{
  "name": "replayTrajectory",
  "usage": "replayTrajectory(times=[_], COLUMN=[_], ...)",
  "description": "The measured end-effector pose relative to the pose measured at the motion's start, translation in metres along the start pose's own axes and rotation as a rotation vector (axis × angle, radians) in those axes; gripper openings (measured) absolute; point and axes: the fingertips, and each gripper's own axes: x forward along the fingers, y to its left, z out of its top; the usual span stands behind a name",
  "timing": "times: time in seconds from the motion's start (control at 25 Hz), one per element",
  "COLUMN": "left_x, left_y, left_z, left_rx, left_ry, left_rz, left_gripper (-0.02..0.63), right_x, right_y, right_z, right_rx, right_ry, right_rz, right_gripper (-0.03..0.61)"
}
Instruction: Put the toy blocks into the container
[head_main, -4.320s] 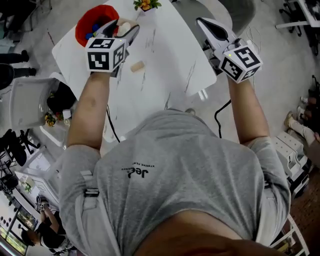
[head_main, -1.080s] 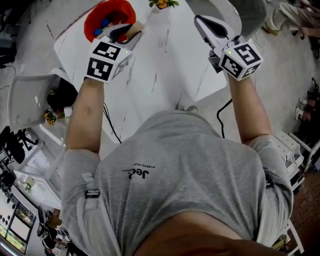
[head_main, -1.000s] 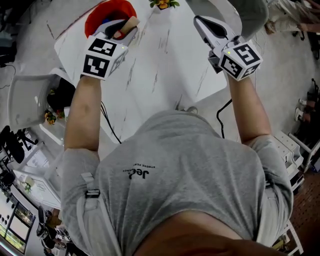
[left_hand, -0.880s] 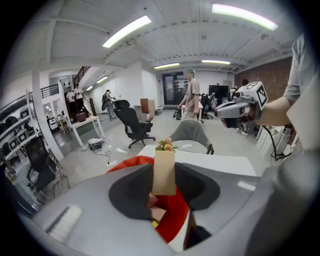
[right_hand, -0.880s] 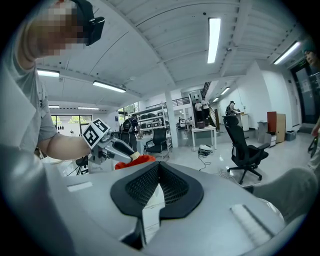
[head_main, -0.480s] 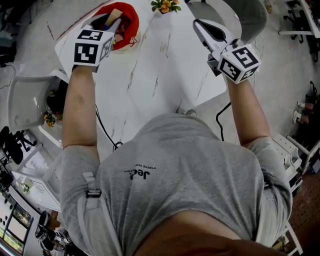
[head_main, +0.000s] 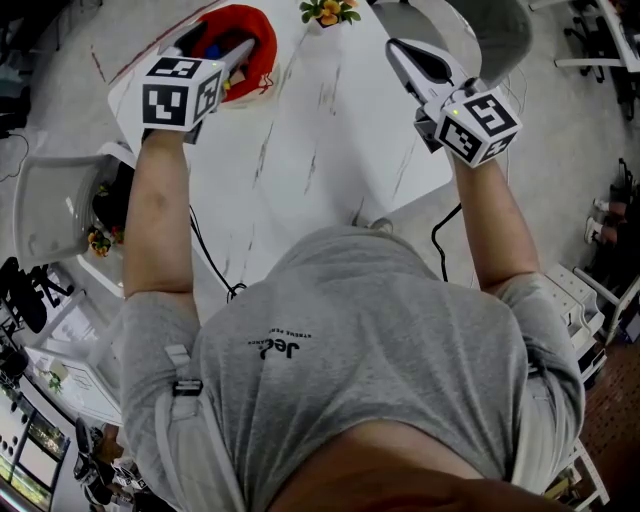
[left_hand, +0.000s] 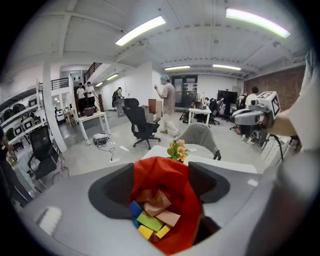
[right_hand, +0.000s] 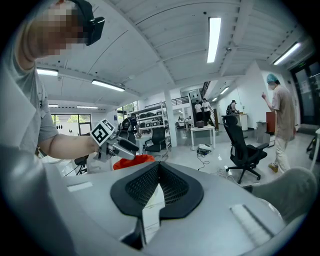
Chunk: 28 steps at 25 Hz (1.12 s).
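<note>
The red container (head_main: 262, 30) stands at the far left corner of the white table (head_main: 320, 130). My left gripper (head_main: 215, 42) hangs over it. Its jaws have just been opening and stand wide with nothing between them. In the left gripper view the left gripper (left_hand: 161, 187) looks down into the container (left_hand: 170, 172), where tan blocks (left_hand: 157, 202) lie on green (left_hand: 150, 220), yellow (left_hand: 146, 231) and blue (left_hand: 135, 209) ones. My right gripper (head_main: 400, 48) is held above the table's right edge, shut and empty, and in its own view (right_hand: 159, 167) the pads meet.
A small flower pot (head_main: 325, 12) stands at the table's far edge beside the container. A grey chair (head_main: 490, 25) sits behind the table and a pale chair (head_main: 55, 205) to its left. People and office chairs fill the room beyond.
The left gripper carried a tan block leftward over the red container and opened; the block is no longer between its jaws. The right gripper has not moved.
</note>
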Motion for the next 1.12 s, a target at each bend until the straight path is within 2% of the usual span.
replayTrajectory(times=[0.28, 0.4, 0.56, 0.76, 0.96, 1.12], left_x=[-0.007, -0.012, -0.020, -0.036, -0.045, -0.053], left_y=[-0.042, -0.085, -0.155, -0.245, -0.350, -0.426], left_z=[0.027, 0.047, 0.064, 0.090, 0.131, 0.154], left_rx=[0.011, 0.032, 0.049, 0.072, 0.103, 0.084], left_ry=[-0.099, -0.165, -0.234, -0.300, -0.376, -0.413], left_rz=[-0.094, -0.178, -0.293, -0.396, -0.514, -0.597], left_gripper=[0.368, 0.365, 0.330, 0.284, 0.229, 0.193], right_x=[-0.019, -0.045, -0.090, -0.174, -0.289, -0.379], right_y=[-0.002, -0.005, -0.007, -0.014, -0.030, -0.037], right_z=[0.005, 0.012, 0.018, 0.028, 0.034, 0.030], right_rx=[-0.003, -0.003, -0.004, -0.001, -0.012, -0.001], right_ry=[-0.017, -0.042, -0.071, -0.099, -0.128, -0.134], right_rz=[-0.039, -0.075, -0.114, -0.191, -0.311, -0.410], right_gripper=[0.003, 0.003, 0.003, 0.003, 0.003, 0.003])
